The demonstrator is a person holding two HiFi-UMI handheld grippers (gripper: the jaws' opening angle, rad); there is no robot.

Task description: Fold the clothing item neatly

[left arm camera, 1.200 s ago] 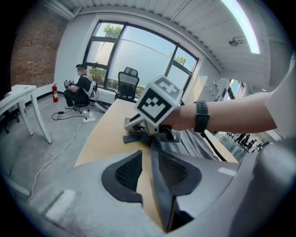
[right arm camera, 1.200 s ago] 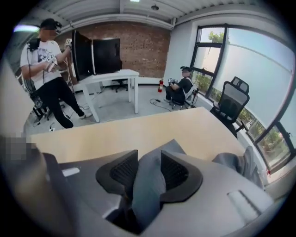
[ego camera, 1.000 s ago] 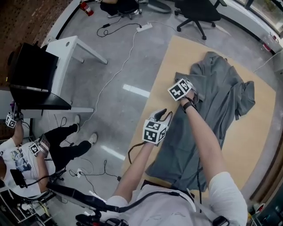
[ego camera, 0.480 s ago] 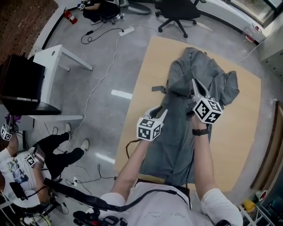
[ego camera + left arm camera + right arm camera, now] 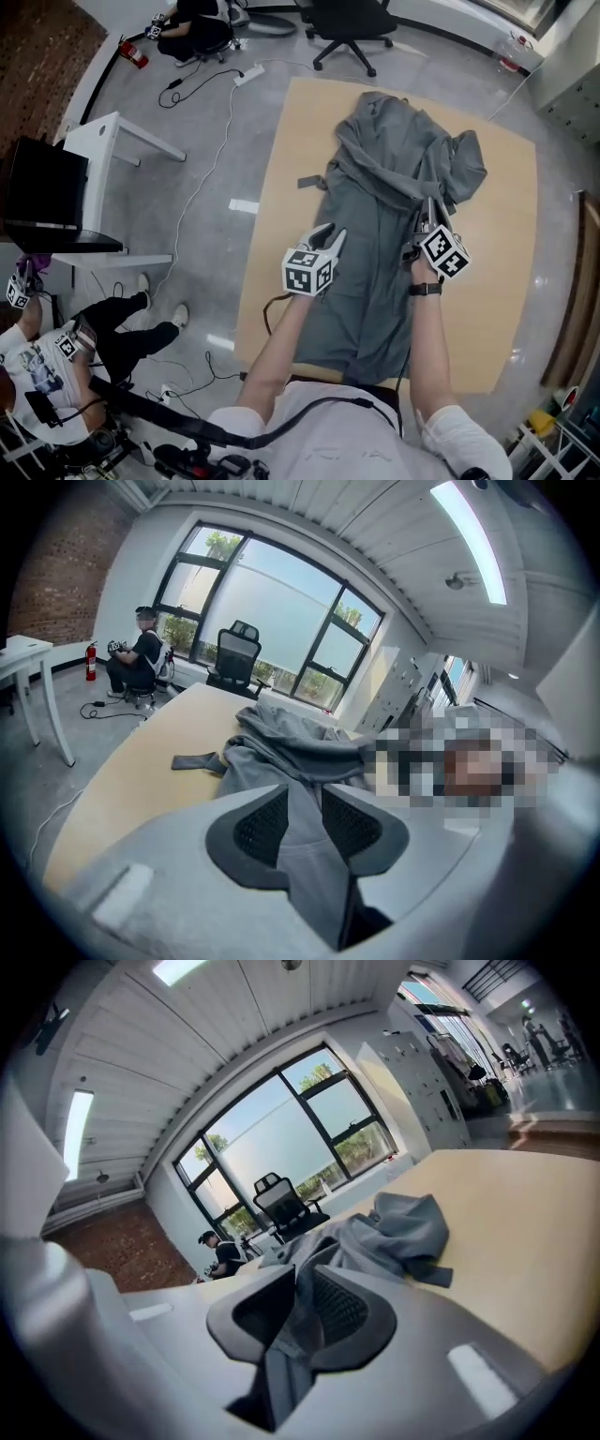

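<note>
Centre of head view: grey garment (image 5: pixel 375 187) lies lengthwise on tan table (image 5: pixel 506 281). Its upper end is rumpled near top of frame, with one part bunched at upper right. Lower end reaches the table's near edge at bottom centre.

Left gripper (image 5: pixel 330 236) sits mid-frame at the garment's left edge. Left gripper view: jaws pinch a fold of grey cloth.

Right gripper (image 5: pixel 429 211) sits right of centre over the garment's right side. Right gripper view: jaws opening, cloth bunched between the pads (image 5: pixel 342 1307) and touching both.

tan bench (image 5: pixel 497 281) on grey floor (image 5: pixel 206 141); one grey garment (image 5: pixel 375 253) lies lengthwise on it, far end rumpled, near hem at bench edge.
</note>
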